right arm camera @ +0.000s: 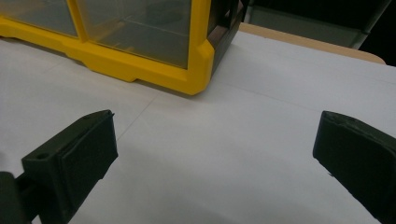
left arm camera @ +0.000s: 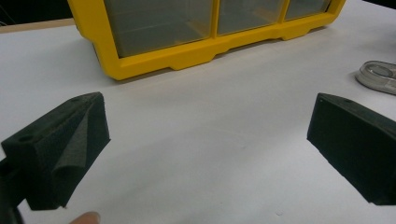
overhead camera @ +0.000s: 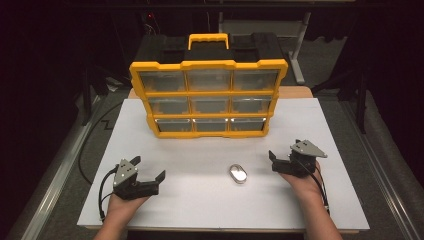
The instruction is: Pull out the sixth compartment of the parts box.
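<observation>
small clear oval case (overhead camera: 238, 173) in front of yellow drawer organizer (overhead camera: 209, 98); left gripper (overhead camera: 148, 174) & right gripper (overhead camera: 283, 156) flank it, jaws wide apart, holding nothing.

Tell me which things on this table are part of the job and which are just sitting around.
Part of the job:
- small clear oval case, lying between the two tools
- left tool, open, empty
- right tool, open, empty
- yellow drawer organizer, drawers shut, likely the destination

Just there:
- white tabletop
- cable along the table's left edge
</observation>
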`<state>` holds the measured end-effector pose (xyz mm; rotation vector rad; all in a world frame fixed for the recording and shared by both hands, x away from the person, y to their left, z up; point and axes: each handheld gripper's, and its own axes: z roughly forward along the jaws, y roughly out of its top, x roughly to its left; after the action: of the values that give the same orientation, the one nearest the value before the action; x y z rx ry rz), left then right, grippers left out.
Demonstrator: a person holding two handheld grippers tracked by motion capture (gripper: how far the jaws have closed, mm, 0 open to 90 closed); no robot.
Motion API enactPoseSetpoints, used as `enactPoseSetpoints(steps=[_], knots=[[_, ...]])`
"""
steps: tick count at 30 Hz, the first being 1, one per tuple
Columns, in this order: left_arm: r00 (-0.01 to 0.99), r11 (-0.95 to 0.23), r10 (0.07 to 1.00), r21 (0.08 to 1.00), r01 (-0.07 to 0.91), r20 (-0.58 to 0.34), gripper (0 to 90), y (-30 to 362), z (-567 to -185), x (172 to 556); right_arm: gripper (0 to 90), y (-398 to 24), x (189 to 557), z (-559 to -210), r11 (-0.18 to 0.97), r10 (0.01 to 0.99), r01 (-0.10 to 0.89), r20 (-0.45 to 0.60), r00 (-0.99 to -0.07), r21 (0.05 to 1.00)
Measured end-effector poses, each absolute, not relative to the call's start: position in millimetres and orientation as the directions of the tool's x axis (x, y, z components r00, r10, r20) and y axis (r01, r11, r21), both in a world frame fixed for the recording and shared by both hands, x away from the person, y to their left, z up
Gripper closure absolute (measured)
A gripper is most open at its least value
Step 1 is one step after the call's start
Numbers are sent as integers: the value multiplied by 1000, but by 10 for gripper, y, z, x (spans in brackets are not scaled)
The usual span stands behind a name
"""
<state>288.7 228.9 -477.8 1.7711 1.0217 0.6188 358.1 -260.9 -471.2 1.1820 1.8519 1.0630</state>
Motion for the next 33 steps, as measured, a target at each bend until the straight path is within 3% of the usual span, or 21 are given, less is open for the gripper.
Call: enactPoseSetpoints(steps=[7, 33], knots=[[515, -180, 856, 911, 370, -40, 3, 2293, -4776, 2889, 0, -2637, 3738, -4721, 254, 936, 384, -126, -329, 888], [517, -154, 854, 919, 363, -61, 3, 2310, -4761, 2882, 0, -2777, 3566, -4716, 342, 921, 406, -217, -322, 847]])
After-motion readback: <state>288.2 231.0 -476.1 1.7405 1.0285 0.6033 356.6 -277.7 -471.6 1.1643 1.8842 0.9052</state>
